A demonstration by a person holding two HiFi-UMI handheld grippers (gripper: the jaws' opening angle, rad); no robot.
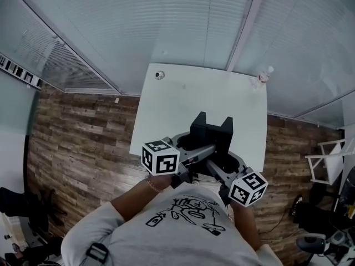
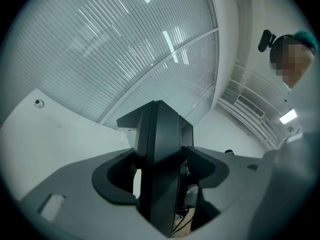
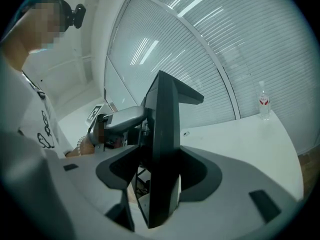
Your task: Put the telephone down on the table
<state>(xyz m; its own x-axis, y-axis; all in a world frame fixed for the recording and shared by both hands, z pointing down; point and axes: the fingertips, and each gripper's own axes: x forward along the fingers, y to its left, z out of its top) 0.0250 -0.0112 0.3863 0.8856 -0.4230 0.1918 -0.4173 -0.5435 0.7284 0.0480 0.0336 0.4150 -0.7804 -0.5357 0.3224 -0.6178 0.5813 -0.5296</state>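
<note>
Head view shows us holding the telephone (image 1: 212,133) from both sides, the left tongs (image 1: 191,151) and the right tongs (image 1: 222,168) each clenched on it to balance its bulky black body upright at the near edge of the counter (image 1: 183,101). We judge the white top ahead open for setting it down. Only a bottle (image 1: 265,76) and a small round thing (image 1: 160,75) sit at the far corners.

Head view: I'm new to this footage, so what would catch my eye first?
A black telephone, clamped between the left gripper and the right gripper, hangs over the near edge of the white table. A lone bottle stands at the table's far right corner.
</note>
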